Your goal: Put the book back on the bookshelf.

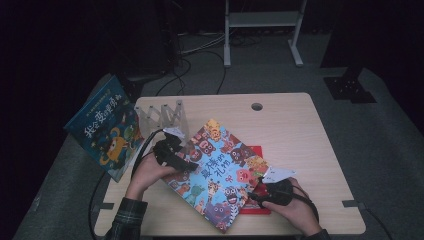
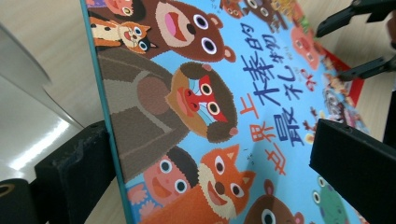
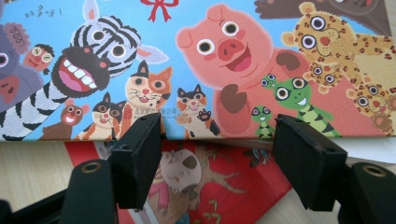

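Lifting blue animal-cover picture book (image 1: 220,172) off red book (image 1: 256,202) on desk (image 1: 300,135): left tool (image 1: 186,161) clamps spine edge, right tool (image 1: 254,195) stands part-open, grip unclear, risking slip or twist.

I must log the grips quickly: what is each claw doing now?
Left claw: jaws astride the edge of the blue animal picture book; grip cannot be told.
Right claw: open at that book's edge, above the red book.

Black grippers with blocky jaws, grey top plates, black cables; a plaid sleeve (image 1: 126,216).
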`<state>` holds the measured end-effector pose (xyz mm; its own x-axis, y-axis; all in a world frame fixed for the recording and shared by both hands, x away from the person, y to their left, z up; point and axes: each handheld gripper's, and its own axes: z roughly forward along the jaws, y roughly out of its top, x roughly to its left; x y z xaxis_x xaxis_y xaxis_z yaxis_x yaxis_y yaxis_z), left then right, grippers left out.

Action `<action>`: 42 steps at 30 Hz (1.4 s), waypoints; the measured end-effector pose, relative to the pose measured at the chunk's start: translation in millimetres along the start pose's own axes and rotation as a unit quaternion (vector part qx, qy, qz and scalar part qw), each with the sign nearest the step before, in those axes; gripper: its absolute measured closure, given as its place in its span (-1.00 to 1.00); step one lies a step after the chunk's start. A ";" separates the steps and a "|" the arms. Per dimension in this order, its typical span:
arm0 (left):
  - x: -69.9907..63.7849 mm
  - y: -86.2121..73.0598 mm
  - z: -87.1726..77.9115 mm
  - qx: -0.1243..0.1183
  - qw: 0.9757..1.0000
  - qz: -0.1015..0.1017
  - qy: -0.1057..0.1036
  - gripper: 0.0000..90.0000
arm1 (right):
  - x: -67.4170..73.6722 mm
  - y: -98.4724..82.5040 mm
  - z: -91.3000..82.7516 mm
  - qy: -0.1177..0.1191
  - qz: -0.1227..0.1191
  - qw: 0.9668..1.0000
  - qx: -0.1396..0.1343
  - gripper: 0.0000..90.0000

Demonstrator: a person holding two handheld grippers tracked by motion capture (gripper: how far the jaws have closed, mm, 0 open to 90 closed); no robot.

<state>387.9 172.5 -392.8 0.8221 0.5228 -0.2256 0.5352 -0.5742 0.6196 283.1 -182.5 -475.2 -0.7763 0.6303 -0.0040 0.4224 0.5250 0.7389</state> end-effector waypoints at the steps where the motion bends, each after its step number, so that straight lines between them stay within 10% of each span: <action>1: -0.9 1.8 -2.5 -0.001 1.000 0.003 0.001 -0.96 | 0.0 0.7 1.5 -0.001 -0.003 1.000 -0.003 -0.30; 30: -34.0 54.2 -23.9 0.003 0.997 0.076 -0.020 -0.68 | 3.4 -15.4 5.7 -0.020 0.027 0.999 -0.012 -0.30; 42: -36.8 69.7 -32.5 0.005 0.996 0.073 -0.041 -0.30 | 4.2 -16.3 5.9 -0.024 0.028 0.999 -0.011 -0.30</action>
<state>388.6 133.7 -317.0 0.9042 0.3806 -0.1940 0.4102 -0.6468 0.6429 275.7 -185.0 -491.2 -0.7278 0.6857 0.0065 0.4548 0.4755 0.7530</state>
